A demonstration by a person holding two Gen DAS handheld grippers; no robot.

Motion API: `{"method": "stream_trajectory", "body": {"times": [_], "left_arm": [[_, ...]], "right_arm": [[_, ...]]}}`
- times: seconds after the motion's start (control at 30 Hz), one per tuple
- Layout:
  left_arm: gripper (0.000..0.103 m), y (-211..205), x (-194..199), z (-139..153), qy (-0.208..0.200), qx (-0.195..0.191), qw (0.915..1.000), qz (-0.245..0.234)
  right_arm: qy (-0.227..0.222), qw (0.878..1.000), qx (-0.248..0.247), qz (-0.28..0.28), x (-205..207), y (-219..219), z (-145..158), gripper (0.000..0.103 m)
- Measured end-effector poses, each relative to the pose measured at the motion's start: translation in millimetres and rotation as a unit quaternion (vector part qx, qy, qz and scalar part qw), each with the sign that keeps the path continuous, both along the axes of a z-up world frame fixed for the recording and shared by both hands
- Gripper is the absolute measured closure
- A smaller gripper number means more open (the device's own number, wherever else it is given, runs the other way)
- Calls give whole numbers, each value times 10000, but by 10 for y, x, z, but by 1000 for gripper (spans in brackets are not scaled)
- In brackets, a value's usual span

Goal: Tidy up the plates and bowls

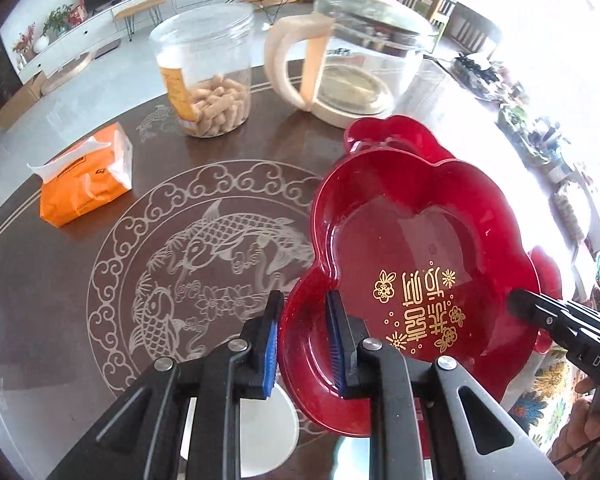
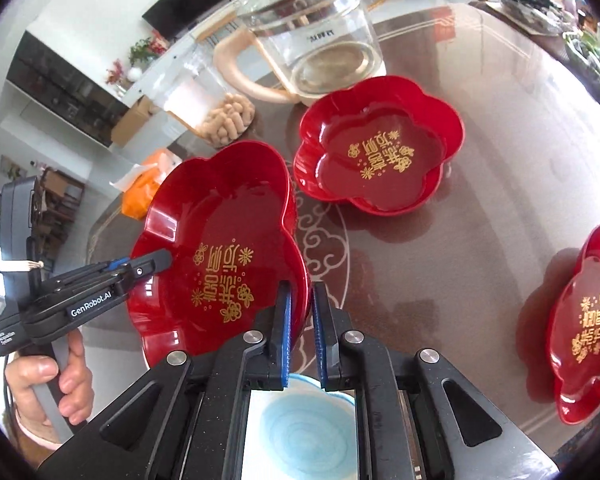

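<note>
Fingers on both grippers straddle the rim of the same red flower-shaped plate [image 2: 220,248], one pad inside, one outside. Right gripper [image 2: 300,312] looks clamped on the near-right rim; its blue pads sit tight to the plastic. Left gripper [image 1: 304,332] is on the opposite rim, and the gap between pad and rim there is hard to judge, so I can't tell whether it grips or just brackets it.

Held plate sits tilted above the table [image 2: 440,264], near its middle, over the engraved fish medallion [image 1: 204,264].

Progress: early. Nothing is clearly stacked yet. A second red plate [image 2: 380,148] lies flat toward the far edge, just in front of the glass kettle [image 2: 312,40]. A third red plate [image 2: 584,320] sits at the right edge, well apart from the other two. A pale blue bowl [image 2: 304,428] is at the near edge, right under the right gripper, also unsorted.

Likely remaining: put the held plate onto one of the others, collect the third, then deal with the bowl. Snack jar [image 1: 208,76] and orange tissue pack [image 1: 88,176] are on the left side, clear of the plates.
</note>
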State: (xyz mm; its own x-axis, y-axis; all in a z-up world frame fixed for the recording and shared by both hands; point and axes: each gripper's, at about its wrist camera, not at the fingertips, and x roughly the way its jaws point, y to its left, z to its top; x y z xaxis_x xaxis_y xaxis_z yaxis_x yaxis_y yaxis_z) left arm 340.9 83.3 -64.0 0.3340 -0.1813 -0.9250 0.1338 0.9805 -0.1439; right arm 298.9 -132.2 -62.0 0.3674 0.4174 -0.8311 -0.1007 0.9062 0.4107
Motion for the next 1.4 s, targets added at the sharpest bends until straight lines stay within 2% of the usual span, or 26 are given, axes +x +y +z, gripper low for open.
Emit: {"method": "stream_trajectory", "body": {"times": [0.2, 0.33, 0.53, 0.7, 0.83, 0.9, 1.03, 1.13, 1.2, 1.23, 1.33, 1.4], "left_arm": [[82, -1054, -220, 215, -263, -273, 9966, -726], [82, -1821, -305, 177, -252, -408, 9919, -1172], [82, -2696, -314, -146, -111, -461, 9879, -1478], [82, -3166, -298, -540, 29, -135, 9871, -1598], [82, -3328, -364, -662, -79, 89, 9838, -1789], [81, -3374, -401, -650, -239, 239, 9821, -1856], [81, -3337, -387, -591, -273, 375, 9827, -1792], [81, -3266, -355, -465, -450, 390, 9847, -1640], [81, -3199, -339, -369, -513, 341, 9855, -1584], [81, -3158, -338, -313, -554, 281, 9860, -1547], [81, -3003, -392, -120, -723, 70, 9866, -1463], [81, -2879, -517, 44, -983, -117, 9844, -1456]], "right_arm": [[-290, 9982, -212, -479, -397, -822, 348, 90], [-346, 9937, -479, -949, -604, -1484, 448, 89], [-160, 9845, -631, -1627, -767, -2333, 219, 88], [71, 9783, -584, -1985, -734, -2807, -230, 88], [129, 9750, -514, -2157, -787, -3004, -469, 88], [49, 9751, -567, -2144, -818, -3023, -494, 88], [-34, 9754, -774, -2065, -816, -2981, -480, 87], [-179, 9729, -966, -2095, -836, -2952, -427, 73], [-293, 9703, -1066, -2153, -855, -2942, -365, 51], [-344, 9701, -1074, -2151, -864, -2936, -337, 47], [-403, 9674, -1211, -2189, -901, -2925, -277, 45], [-605, 9613, -1389, -2299, -985, -2902, -173, 45]]}}
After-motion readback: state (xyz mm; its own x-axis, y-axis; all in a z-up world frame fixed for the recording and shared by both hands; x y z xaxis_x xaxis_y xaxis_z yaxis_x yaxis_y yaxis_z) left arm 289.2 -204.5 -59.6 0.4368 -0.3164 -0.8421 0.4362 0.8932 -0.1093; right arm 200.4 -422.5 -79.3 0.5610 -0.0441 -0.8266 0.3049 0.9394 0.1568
